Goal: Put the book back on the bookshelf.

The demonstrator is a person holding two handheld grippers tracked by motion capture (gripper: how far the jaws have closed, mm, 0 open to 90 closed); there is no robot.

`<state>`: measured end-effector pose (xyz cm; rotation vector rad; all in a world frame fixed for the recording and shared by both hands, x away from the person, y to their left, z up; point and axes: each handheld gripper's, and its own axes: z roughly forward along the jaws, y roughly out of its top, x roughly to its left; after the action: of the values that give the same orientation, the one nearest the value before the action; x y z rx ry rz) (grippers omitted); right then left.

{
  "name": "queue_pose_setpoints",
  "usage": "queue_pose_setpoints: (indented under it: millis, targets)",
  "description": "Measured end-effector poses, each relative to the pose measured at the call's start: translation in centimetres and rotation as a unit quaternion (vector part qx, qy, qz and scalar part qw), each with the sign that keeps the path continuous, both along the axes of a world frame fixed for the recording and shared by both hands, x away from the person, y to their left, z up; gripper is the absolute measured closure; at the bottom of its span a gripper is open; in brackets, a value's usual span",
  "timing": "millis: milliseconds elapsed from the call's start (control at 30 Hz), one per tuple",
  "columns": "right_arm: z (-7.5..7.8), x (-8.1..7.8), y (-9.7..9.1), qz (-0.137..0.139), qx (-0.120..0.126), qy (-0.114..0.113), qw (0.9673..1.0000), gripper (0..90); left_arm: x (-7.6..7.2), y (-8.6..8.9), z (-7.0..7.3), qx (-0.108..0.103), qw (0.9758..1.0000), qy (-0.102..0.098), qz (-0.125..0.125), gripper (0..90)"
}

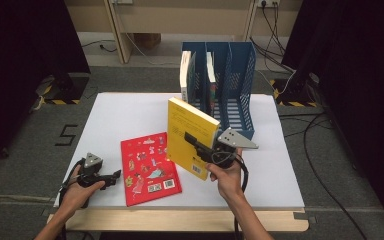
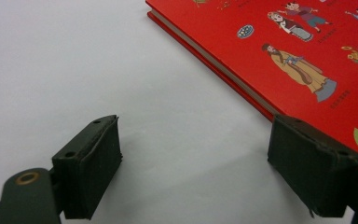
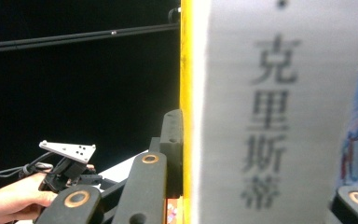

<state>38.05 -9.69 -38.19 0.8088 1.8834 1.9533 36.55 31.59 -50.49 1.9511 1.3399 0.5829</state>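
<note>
while left gripper (image 1: 111, 176) gapes, right gripper (image 1: 192, 141) clamps yellow book (image 1: 190, 135)

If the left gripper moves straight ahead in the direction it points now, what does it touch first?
Probably the red book. The left gripper has open jaws just above the white table, and the book's near edge lies ahead, toward its right jaw. Depth is uncertain, so the left jaw may slide over bare table.

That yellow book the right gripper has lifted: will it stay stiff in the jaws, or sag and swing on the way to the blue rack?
The yellow book is probably stiff enough: it stands upright off the table without bending. The right gripper pinches it low near one edge, so it may pivot if jolted. It looks fairly thick, so likely somewhat heavy, and its smooth cover could slip.
</note>
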Motion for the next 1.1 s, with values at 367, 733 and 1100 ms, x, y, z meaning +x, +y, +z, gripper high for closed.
queue_pose_setpoints:
  millis: [367, 733, 1100]
  targets:
    - [2.1, -1.3, -4.7, -0.056, 0.014, -0.01, 0.9983, 75.3, 0.0, 0.0, 0.0, -0.001, 1.0, -0.001, 0.001, 16.1]
    - [3.5, -1.4, -8.4, -0.118, 0.028, -0.017, 0.9924, 75.3, 0.0, 0.0, 0.0, 0.0, 1.0, -0.002, 0.001, 16.1]
    - [4.5, -0.9, -9.9, -0.153, 0.034, -0.028, 0.9872, 75.3, 0.0, 0.0, 0.0, 0.0, 1.0, -0.002, 0.001, 16.1]
